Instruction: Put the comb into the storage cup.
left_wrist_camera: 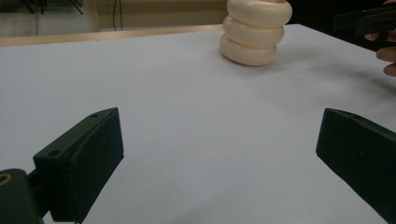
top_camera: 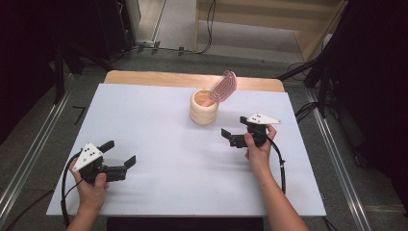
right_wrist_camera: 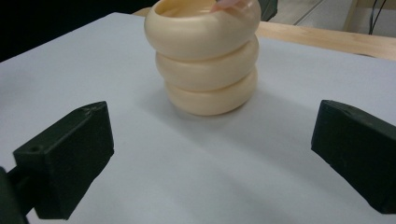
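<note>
A cream, three-ringed holder (top_camera: 204, 109) stands upright toward the far middle of the white tabletop (top_camera: 159, 159), with a pink ribbed paddle-like tool (top_camera: 223, 86) rising out of its mouth and leaning up and to the right. The right gripper (top_camera: 230, 136) is the nearer of the two: it sits just right of and a little nearer than the holder, its fingers spread wide and empty, aimed left and slightly far toward the holder's base. In the right gripper view the holder (right_wrist_camera: 204, 56) stands almost centred ahead, between the lines of the two fingers (right_wrist_camera: 65, 158) but beyond their tips, not touching. The left gripper (top_camera: 119, 154) rests well apart at the near left, also fully spread with nothing held; in its own view the holder (left_wrist_camera: 254, 31) lies far ahead and off to the right. The tool's long axis runs steeply upward, tilted right, so its broad head overhangs the holder's right rim on the side the right hand (top_camera: 258, 147) faces. A grasp of the tool would likely fall to the right gripper, which would have to rise from tabletop level to the head above the rim.
</note>
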{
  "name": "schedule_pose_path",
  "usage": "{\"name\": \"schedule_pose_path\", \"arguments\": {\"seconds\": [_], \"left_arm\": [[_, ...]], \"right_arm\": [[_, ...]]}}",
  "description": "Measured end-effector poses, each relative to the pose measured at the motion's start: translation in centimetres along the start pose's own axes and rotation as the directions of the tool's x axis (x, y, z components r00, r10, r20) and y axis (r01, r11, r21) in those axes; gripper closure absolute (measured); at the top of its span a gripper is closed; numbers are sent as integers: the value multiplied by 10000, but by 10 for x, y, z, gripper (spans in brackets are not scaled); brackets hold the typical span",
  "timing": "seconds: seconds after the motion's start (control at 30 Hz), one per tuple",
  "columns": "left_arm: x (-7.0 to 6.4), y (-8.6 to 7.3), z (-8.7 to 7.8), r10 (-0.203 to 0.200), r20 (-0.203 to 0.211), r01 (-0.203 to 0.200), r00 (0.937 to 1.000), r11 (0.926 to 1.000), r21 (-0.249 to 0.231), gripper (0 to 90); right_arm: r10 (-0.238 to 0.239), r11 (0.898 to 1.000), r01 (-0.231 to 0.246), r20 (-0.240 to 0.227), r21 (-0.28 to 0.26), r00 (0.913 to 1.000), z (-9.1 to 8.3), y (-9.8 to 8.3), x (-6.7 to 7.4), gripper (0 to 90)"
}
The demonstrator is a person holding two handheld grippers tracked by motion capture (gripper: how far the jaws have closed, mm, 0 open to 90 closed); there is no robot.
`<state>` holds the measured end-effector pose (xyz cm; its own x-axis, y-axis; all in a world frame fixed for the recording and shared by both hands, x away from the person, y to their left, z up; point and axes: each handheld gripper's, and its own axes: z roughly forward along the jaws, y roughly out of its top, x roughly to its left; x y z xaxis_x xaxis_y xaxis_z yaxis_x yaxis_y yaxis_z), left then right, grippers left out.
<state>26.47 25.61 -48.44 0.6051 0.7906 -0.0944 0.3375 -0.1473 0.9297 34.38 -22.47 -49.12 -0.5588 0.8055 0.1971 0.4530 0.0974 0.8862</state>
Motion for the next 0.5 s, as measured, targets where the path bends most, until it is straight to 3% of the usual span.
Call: {"name": "schedule_pose_path", "arguments": {"seconds": [0.3, 0.5], "left_arm": [[0, 0, 0, 26, -25, -26, 10000, 10000, -2, 9], [0, 0, 0, 21, -21, -21, 10000, 10000, 3, 9]], "right_arm": [[216, 9997, -216, -11, -101, 9998, -10, -16, -4, 0], [-59, 10000, 59, -21, 17, 10000, -18, -27, -1, 0]]}}
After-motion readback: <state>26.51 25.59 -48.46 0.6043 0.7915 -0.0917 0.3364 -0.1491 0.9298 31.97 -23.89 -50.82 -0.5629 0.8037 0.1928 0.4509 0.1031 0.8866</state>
